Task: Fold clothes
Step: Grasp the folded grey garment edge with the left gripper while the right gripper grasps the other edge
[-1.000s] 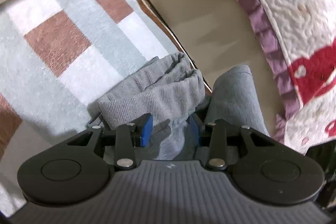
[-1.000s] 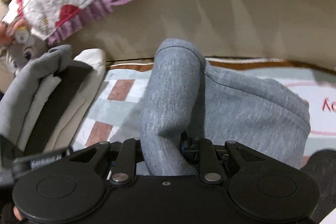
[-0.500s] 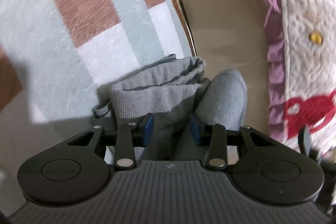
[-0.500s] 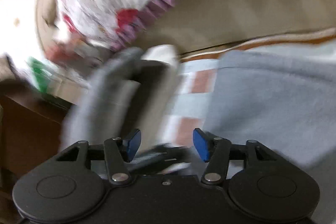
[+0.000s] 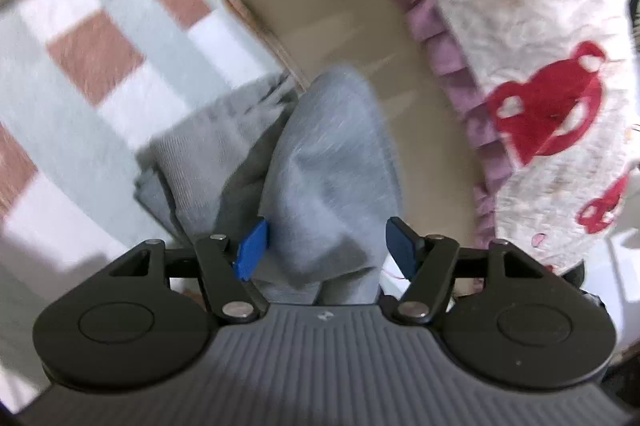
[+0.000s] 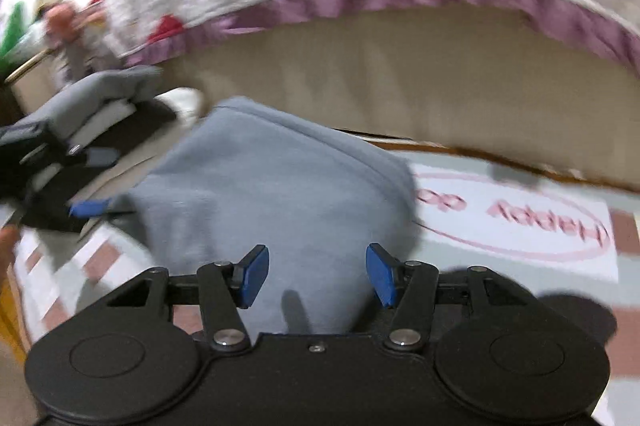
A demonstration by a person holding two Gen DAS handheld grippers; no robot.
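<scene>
A grey sweat garment (image 5: 328, 162) lies bunched on a checked blanket (image 5: 80, 74), its ribbed cuff (image 5: 192, 146) to the left. My left gripper (image 5: 326, 252) is open, its blue pads either side of a grey fold without pinching it. In the right wrist view the same grey garment (image 6: 272, 202) lies as a folded mound on the blanket (image 6: 520, 226). My right gripper (image 6: 316, 274) is open and empty just above its near edge. The left gripper's blue pad (image 6: 90, 207) shows at the garment's left side.
A quilt with a purple frill and red figures (image 5: 552, 74) hangs over a beige mattress side (image 6: 400, 82) behind the blanket. A stack of grey, white and dark folded clothes (image 6: 108, 106) sits at the left in the right wrist view.
Both grippers have opened and let go of the grey garment. The right gripper swung left and then back over the garment. The garment now lies on the blanket.
</scene>
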